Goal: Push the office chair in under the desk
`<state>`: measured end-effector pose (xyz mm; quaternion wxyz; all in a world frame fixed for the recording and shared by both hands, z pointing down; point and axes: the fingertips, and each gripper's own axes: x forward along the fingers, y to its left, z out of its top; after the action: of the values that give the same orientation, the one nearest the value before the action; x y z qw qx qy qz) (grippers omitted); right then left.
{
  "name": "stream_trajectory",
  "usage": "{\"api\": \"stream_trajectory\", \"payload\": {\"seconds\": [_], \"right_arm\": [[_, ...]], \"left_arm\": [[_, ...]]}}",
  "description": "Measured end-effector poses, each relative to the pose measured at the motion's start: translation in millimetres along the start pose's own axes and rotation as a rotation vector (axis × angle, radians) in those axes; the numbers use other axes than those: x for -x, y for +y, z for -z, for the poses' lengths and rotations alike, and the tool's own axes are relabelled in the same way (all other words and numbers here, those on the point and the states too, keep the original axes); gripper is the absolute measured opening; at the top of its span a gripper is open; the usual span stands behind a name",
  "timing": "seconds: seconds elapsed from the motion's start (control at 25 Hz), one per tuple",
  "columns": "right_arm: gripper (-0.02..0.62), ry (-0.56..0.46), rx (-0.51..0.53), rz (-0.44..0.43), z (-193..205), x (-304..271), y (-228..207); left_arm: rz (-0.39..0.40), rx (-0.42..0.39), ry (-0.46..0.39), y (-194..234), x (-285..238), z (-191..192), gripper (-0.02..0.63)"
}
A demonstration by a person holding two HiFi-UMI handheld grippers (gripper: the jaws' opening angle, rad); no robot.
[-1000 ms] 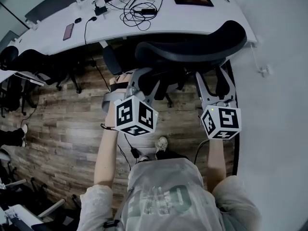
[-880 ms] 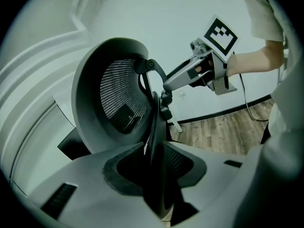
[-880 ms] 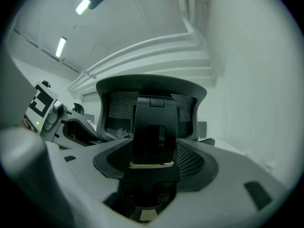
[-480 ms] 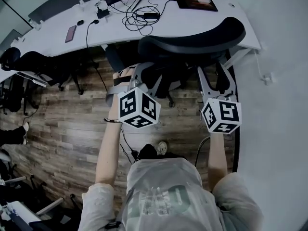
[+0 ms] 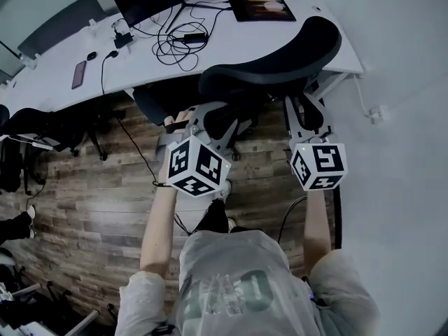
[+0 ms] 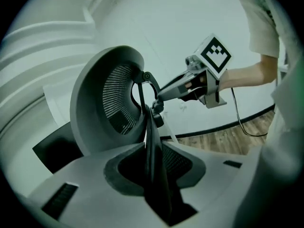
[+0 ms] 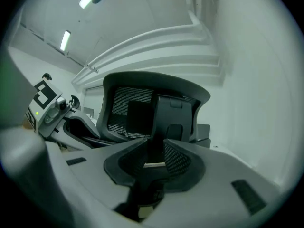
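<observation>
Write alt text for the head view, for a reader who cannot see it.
Seen from above, a person grips the back of a black office chair with a left gripper and a right gripper, the chair close against a curved white desk. Cables lie tangled on the desk; the floor is wood plank.

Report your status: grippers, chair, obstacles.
Left gripper shut on office chair back frame. Right gripper shut on it too. Backrest at desk edge. No obstacle seen.
</observation>
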<state>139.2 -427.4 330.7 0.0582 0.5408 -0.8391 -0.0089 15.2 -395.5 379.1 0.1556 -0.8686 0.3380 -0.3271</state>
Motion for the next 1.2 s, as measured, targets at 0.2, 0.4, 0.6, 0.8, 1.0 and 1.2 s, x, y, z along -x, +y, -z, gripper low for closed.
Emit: {"api": "stream_trajectory", "payload": {"seconds": [0.2, 0.4, 0.6, 0.8, 1.0, 1.2], "right_arm": [[0.104, 0.024, -0.010, -0.046, -5.2, -18.2, -1.3], [0.101, 0.057, 0.066, 0.024, -9.9, -40.5, -1.5], [0.097, 0.074, 0.027, 0.079, -9.7, -41.6, -5.9], [0.094, 0.075, 0.016, 0.086, -8.7, -40.5, -7.0], [0.082, 0.044, -0.008, 0.069, -8.1, -35.2, -7.3], [0.071, 0.013, -0.071, 0.084, -8.4, -25.3, -14.9]], "left_arm": [[0.080, 0.054, 0.034, 1.4, -3.9, -2.5, 0.123], [0.096, 0.022, 0.040, 0.7, -4.4, -4.3, 0.123], [0.098, 0.010, 0.043, 0.0, -4.9, -4.3, 0.123], [0.078, 0.009, 0.035, -1.8, -4.9, -3.8, 0.124], [0.079, 0.010, 0.037, -5.9, -5.4, -4.3, 0.123], [0.071, -0.015, 0.029, -12.0, -6.9, -10.2, 0.123]]}}
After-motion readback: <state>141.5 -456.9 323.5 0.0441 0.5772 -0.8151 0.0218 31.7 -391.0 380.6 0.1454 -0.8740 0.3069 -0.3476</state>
